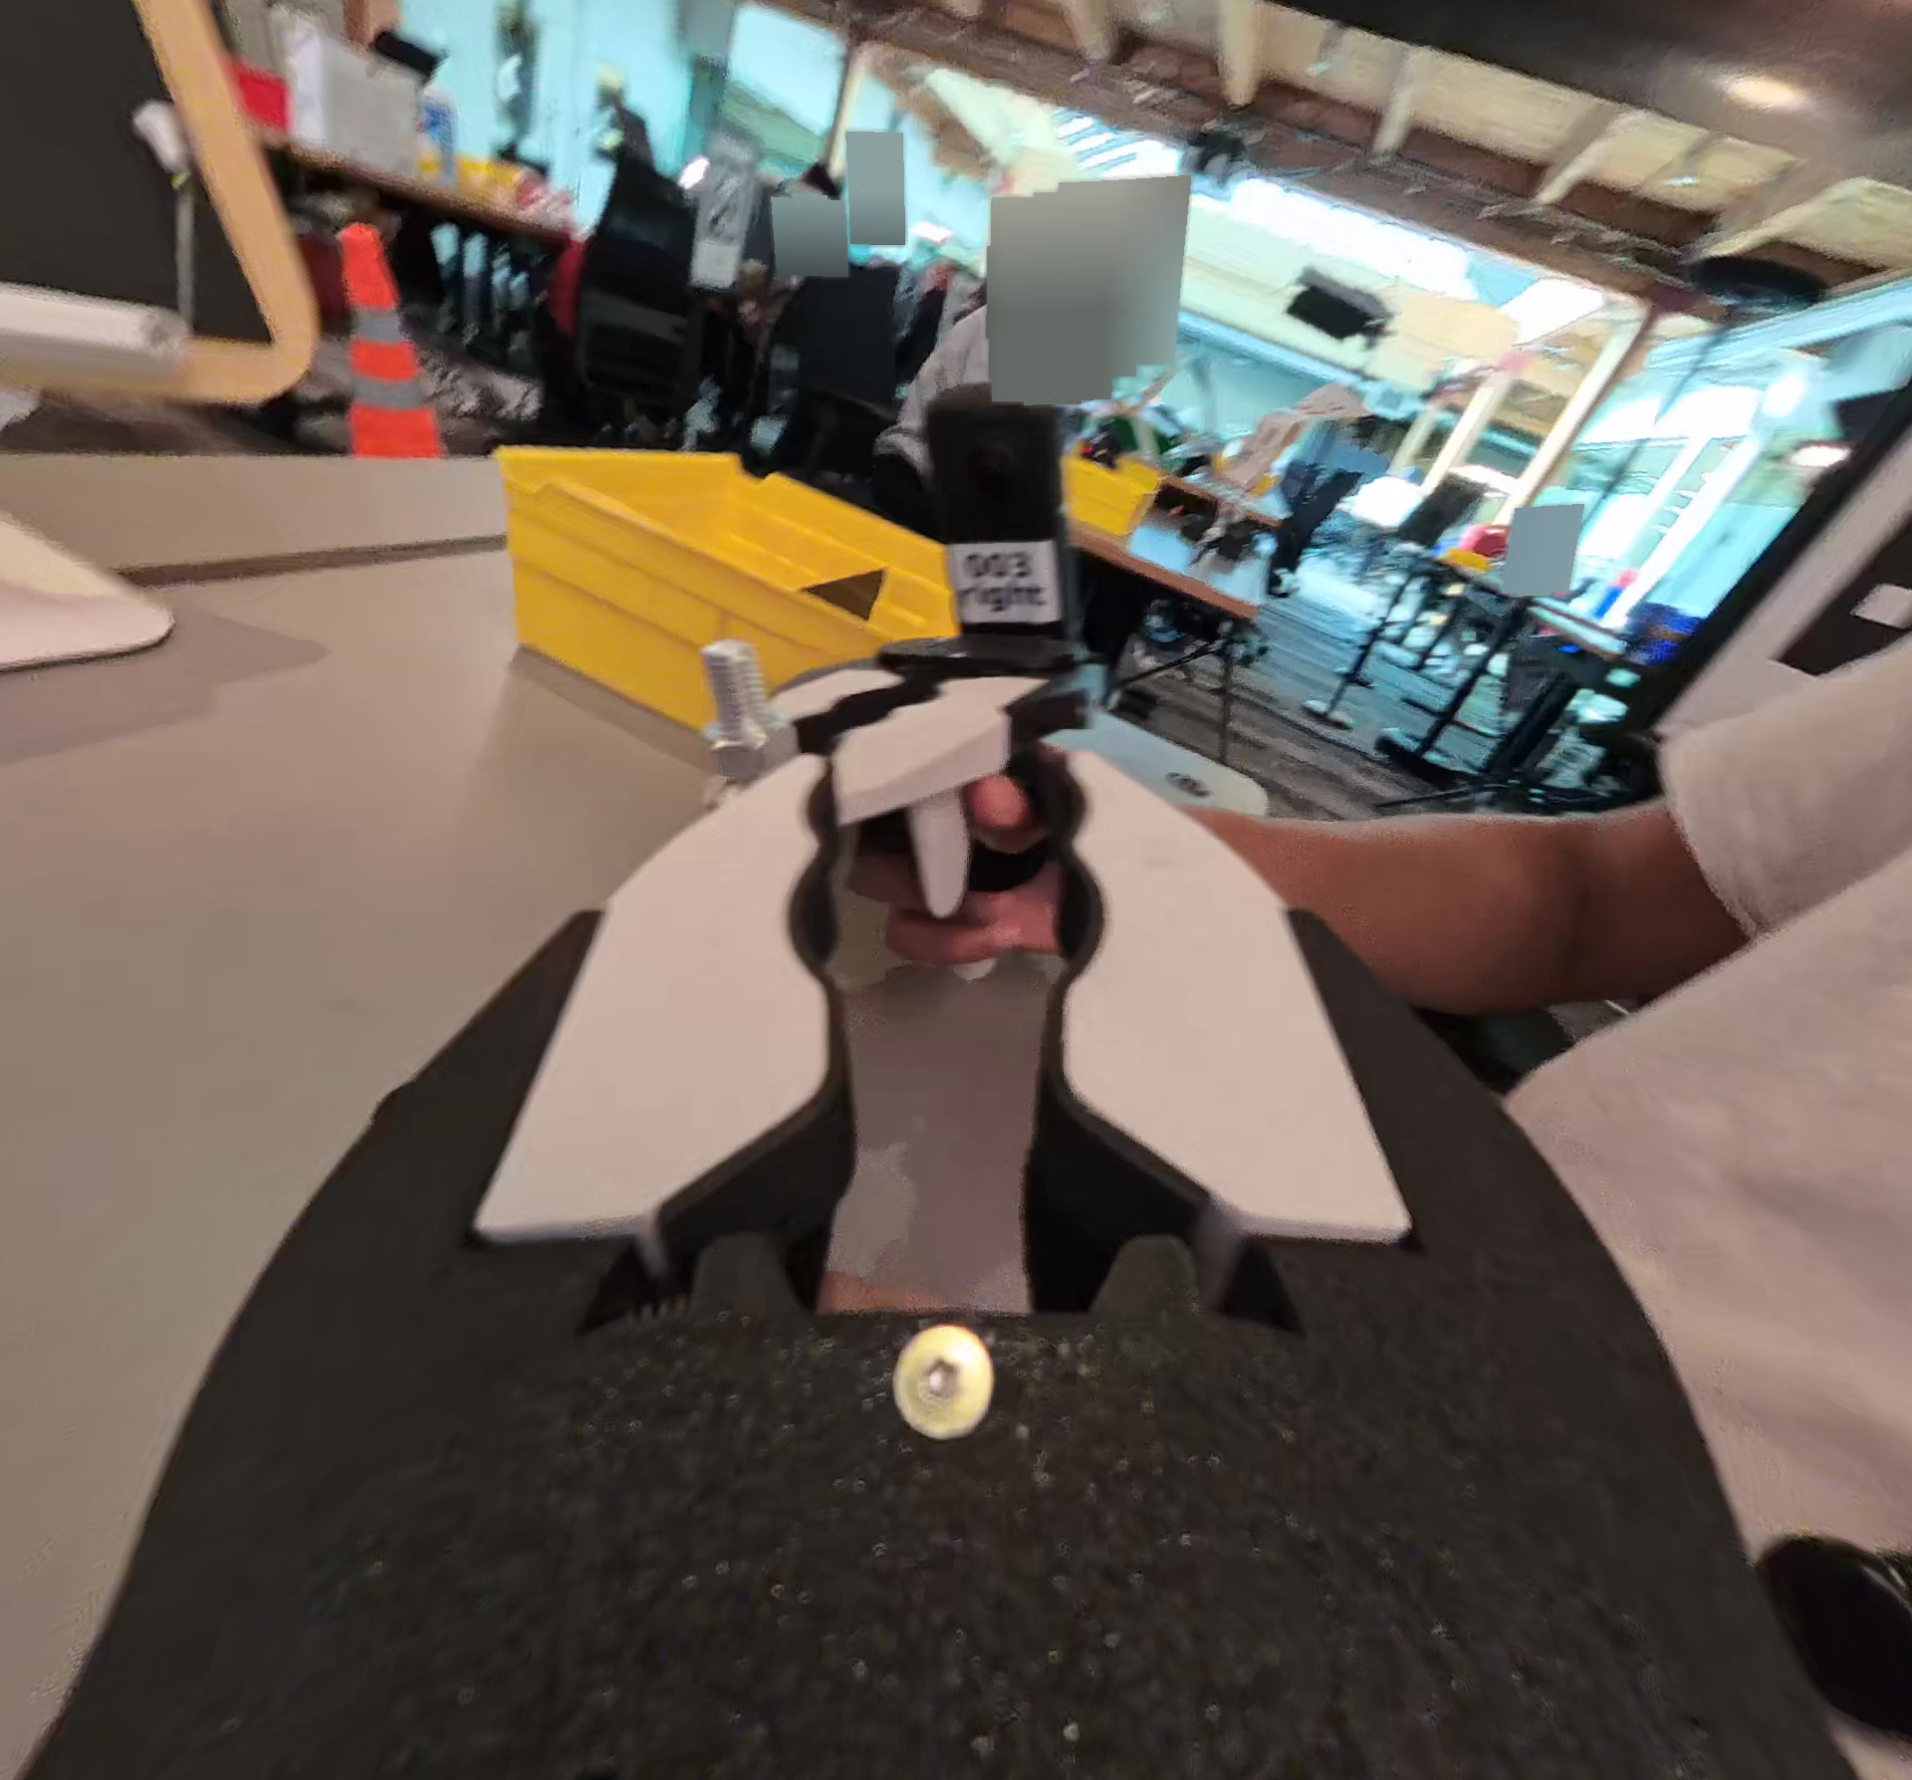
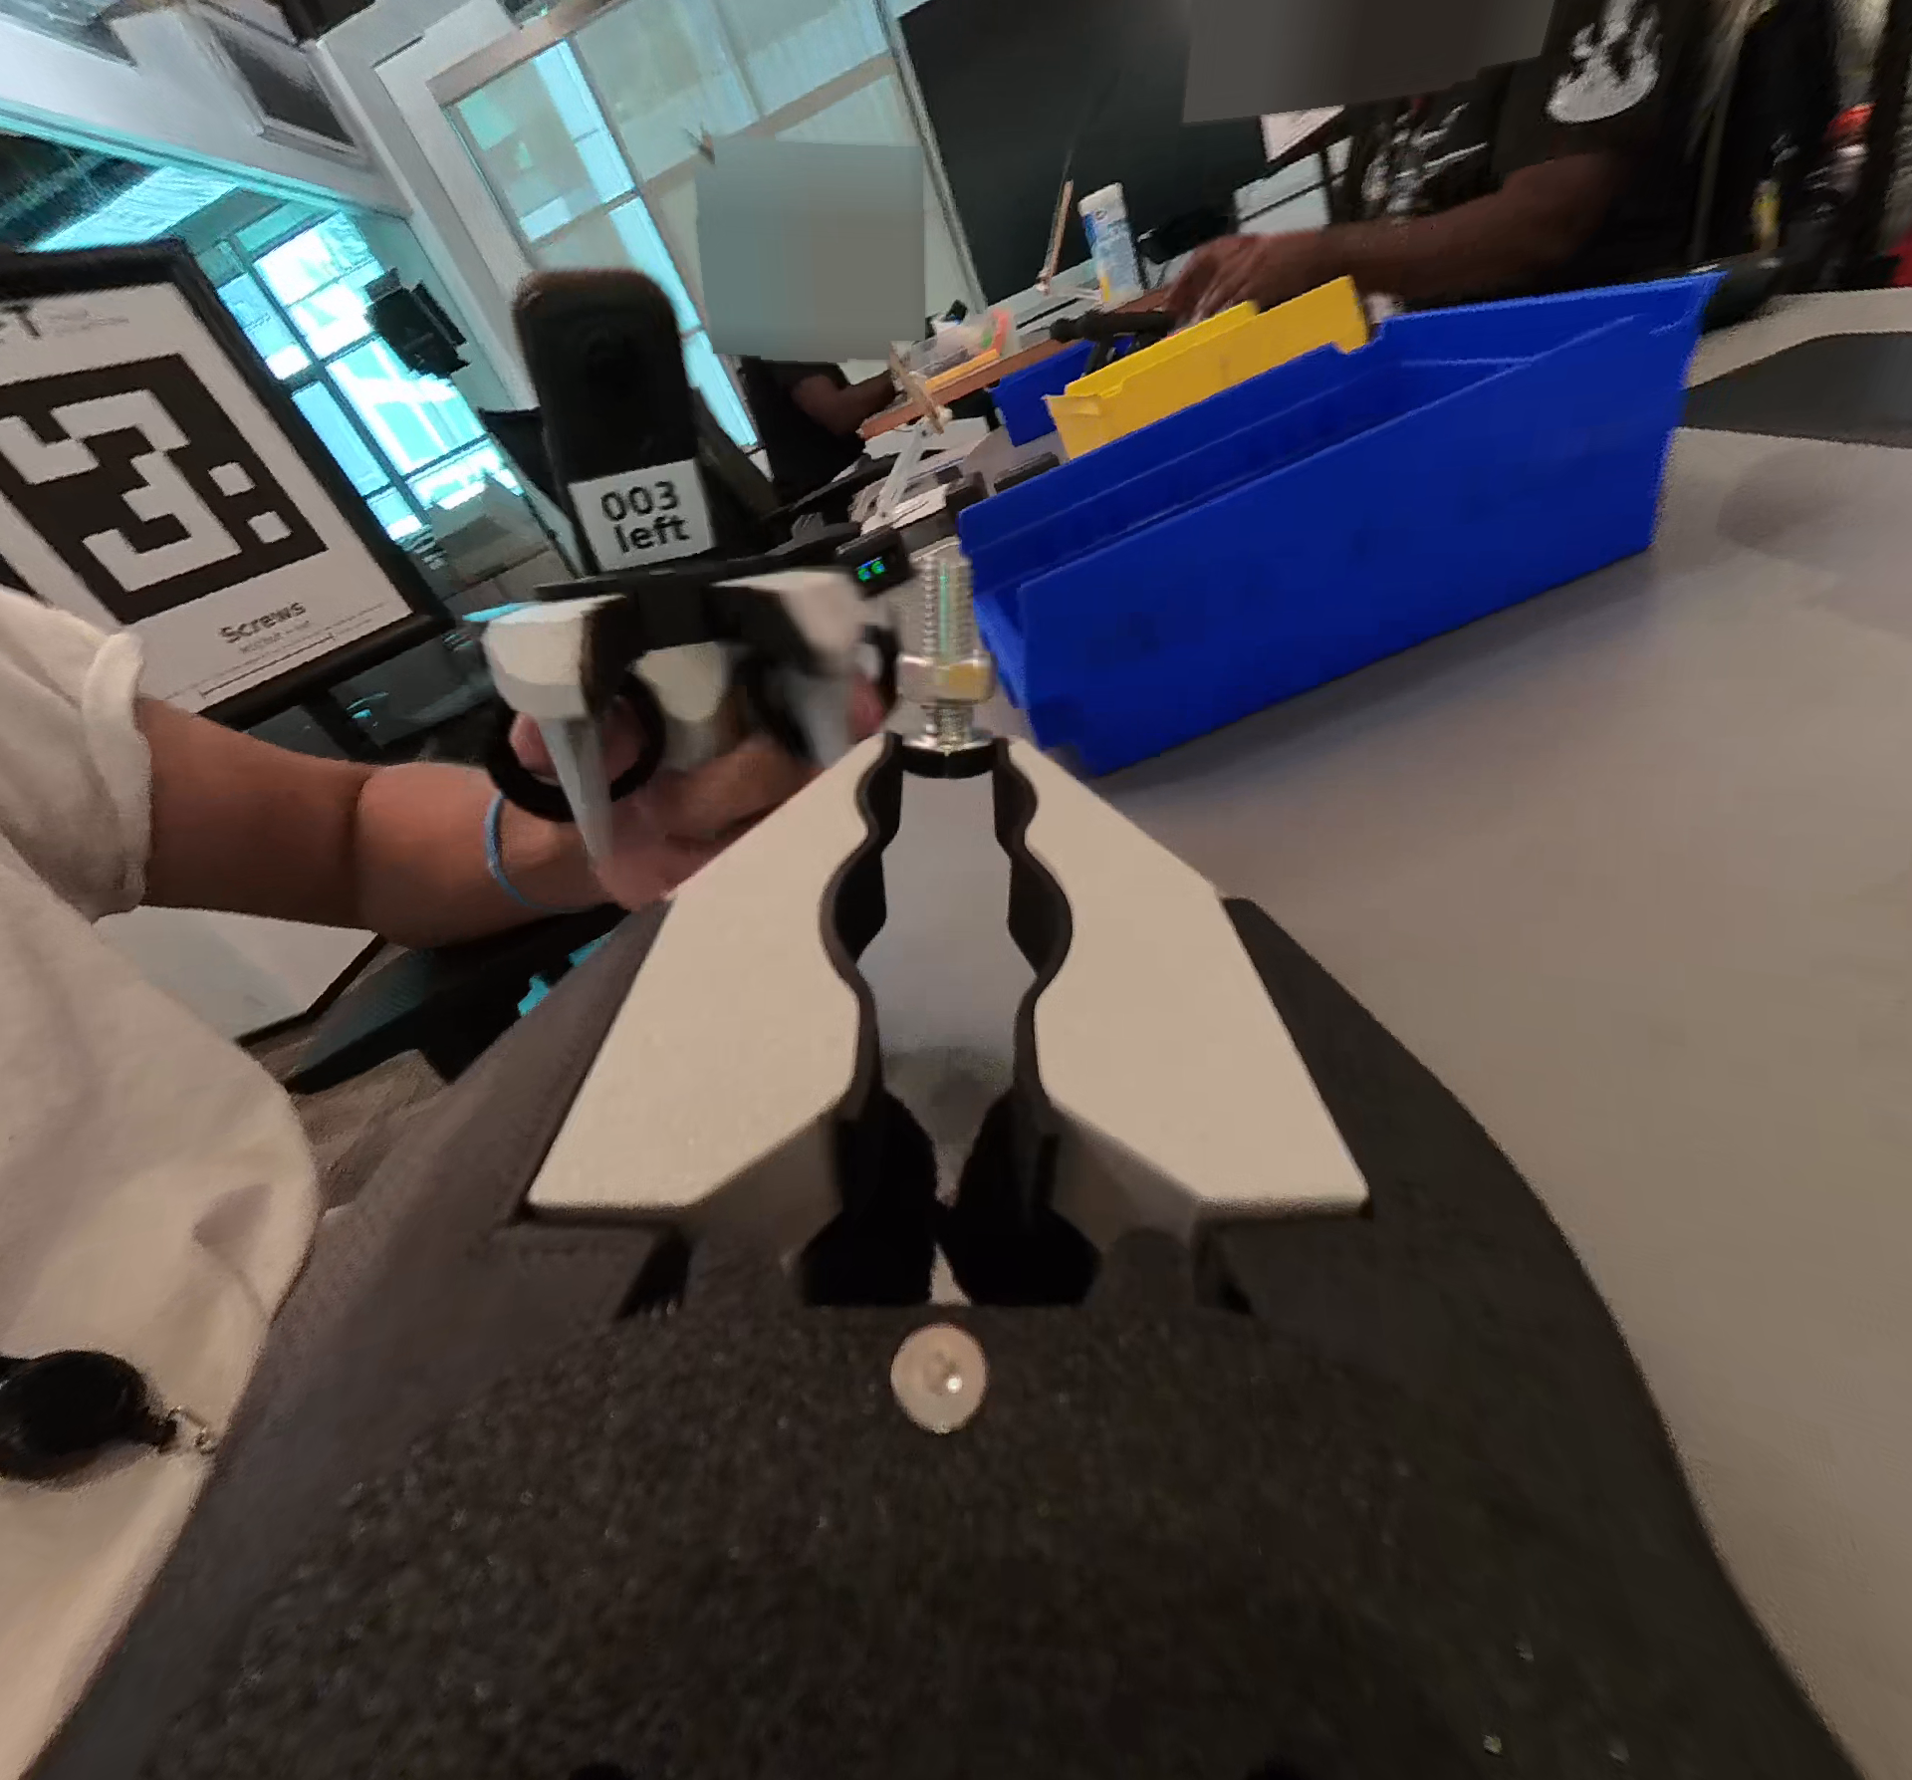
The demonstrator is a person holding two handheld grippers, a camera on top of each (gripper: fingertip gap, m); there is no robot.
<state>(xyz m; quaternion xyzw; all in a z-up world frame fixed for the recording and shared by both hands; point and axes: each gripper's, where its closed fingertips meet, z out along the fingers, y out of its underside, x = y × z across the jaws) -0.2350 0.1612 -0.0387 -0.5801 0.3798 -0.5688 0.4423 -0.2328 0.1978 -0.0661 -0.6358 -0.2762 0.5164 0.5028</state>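
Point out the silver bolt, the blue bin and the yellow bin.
silver bolt (image 2: 939, 639): right wrist view, on its threaded shaft near the nut.
blue bin (image 2: 1345, 530): right wrist view, on its long side wall.
yellow bin (image 1: 662, 571): left wrist view, on its side wall.

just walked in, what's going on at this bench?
A person works a handheld two-finger gripper in each hand over a grey table. The right gripper is clamped on the base of an upright silver threaded bolt with a hex nut partway down its thread. The left gripper has its jaws apart, holding nothing, right beside the bolt. A blue plastic bin and a yellow plastic bin sit behind.
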